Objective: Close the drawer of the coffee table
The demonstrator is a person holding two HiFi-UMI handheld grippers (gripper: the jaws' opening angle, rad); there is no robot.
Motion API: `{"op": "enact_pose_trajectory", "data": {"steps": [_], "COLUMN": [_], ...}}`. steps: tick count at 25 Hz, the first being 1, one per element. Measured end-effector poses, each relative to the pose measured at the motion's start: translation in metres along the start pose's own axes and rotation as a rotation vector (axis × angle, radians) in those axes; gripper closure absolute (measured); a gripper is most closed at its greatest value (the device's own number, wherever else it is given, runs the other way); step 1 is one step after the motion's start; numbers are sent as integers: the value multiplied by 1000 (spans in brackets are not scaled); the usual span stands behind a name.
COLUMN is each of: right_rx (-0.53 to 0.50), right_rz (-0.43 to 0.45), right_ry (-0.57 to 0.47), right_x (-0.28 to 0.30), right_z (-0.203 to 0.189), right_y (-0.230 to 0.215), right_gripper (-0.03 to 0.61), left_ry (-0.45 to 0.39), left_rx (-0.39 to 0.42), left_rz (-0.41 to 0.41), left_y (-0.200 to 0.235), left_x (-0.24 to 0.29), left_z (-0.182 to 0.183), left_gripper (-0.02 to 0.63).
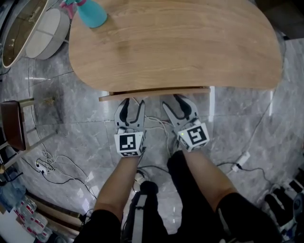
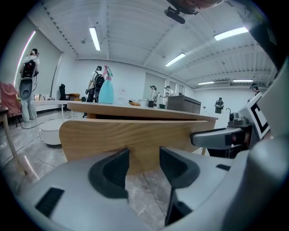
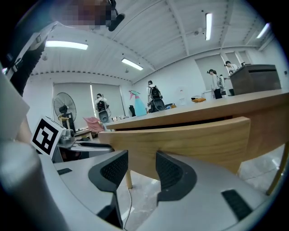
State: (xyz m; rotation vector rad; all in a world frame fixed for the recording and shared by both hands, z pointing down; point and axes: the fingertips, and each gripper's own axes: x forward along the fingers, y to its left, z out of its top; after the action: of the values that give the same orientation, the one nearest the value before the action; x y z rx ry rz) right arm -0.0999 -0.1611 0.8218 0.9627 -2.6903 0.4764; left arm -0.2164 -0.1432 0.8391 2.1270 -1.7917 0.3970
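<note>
Coffee table point(image 1: 175, 42): straight ahead of both grippers and above their jaw tips; its wooden top overhangs the space they reach into.

Drawer point(image 1: 154, 93): its curved wooden front stands right at the tips of both tools, spanning from outside the left one to outside the right one; it sticks out a little past the table edge, so I judge the closing push to be in hand and nearly done, not finished.

Left gripper point(image 1: 130, 110): jaws spread wide with nothing between them; in its own view point(image 2: 144, 164) the drawer front point(image 2: 135, 135) fills the space just past the tips; whether they touch it I cannot tell.

Right gripper point(image 1: 180, 107): just beside the left one; jaws likewise apart and empty point(image 3: 140, 169); the drawer front point(image 3: 189, 140) is close ahead and tilted across its view.

Spray bottle point(image 1: 92, 12): well beyond the left gripper, on the far side of the top; no part in this.

Gap under the top point(image 2: 149, 118): a dark slit above the front; the next move probably calls for an even, level push from both tools together, so the front goes in square until the slit closes.
</note>
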Motion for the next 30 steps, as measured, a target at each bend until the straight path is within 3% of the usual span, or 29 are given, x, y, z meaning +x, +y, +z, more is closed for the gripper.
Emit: {"op": "enact_pose_trajectory", "data": {"steps": [13,19,30], "right_rx": [-48,-46,-67], "right_rz": [13,2,26], "right_ry": [-20,-30,-12], "right_x": [39,47,48], "right_z": [17,19,15], "right_y": [-25,-30,-24], "right_gripper": [390,429,437], "left_ry": [-53,-76,-71], "left_rx": [12,9,57], "left_rz": [21,36,-1], "left_y": [23,27,19], "left_x": [42,46,46], "left_z": [19,23,23], "left_gripper": [419,419,419]}}
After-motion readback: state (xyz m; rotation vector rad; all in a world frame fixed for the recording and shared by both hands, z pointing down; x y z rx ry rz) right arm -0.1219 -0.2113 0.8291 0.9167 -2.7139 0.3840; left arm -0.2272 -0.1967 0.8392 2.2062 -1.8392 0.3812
